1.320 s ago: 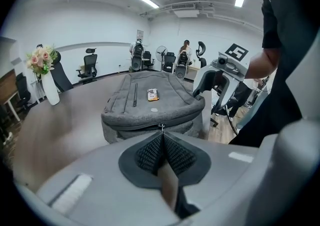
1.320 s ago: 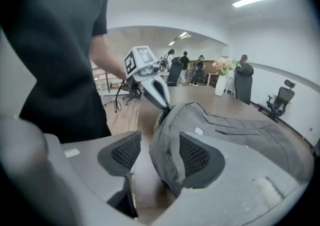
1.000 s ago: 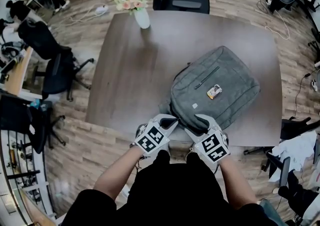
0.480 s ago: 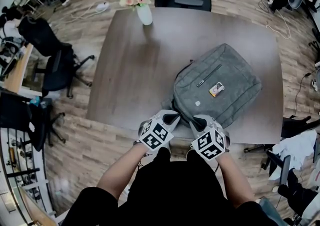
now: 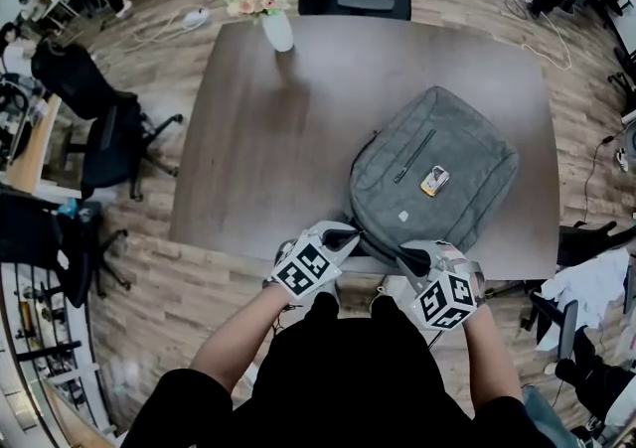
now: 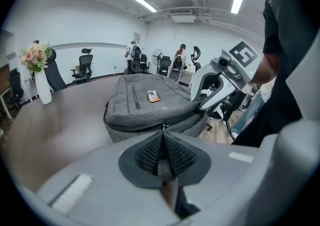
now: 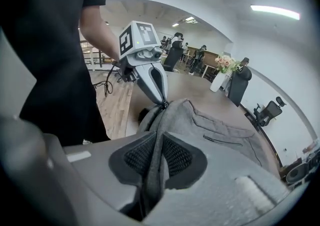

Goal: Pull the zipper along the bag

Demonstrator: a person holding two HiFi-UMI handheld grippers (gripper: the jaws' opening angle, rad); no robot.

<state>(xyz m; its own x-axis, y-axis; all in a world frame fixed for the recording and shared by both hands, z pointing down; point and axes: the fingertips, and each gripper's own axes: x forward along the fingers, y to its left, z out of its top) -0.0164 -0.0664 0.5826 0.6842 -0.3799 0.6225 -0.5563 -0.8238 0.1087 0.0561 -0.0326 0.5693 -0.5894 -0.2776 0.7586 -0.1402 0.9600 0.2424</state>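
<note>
The bag (image 5: pixel 432 173) lies flat on the table (image 5: pixel 258 138), its near edge right at the table's front edge by the person. The left gripper (image 5: pixel 341 233) is clenched tight, and from the right gripper view its tips sit right at the zipper pull (image 7: pixel 164 103), pinching that little metal tab. The right gripper (image 5: pixel 410 258) has just been closing, and it has a fold (image 7: pixel 156 142) of grey fabric squeezed between its pads (image 7: pixel 137 156), off to the right of the pull on the same near edge.

My read is that this bag is soft and slack: the cloth rucks up where it is pinched, so it will drag along with the zipper unless it is anchored. That makes the fabric grip beside the track the right place to brace. The pull is small and hard, and it could slip out of the pads if tugged at an angle. The bag looks light enough to slide on that smooth tabletop.
</note>
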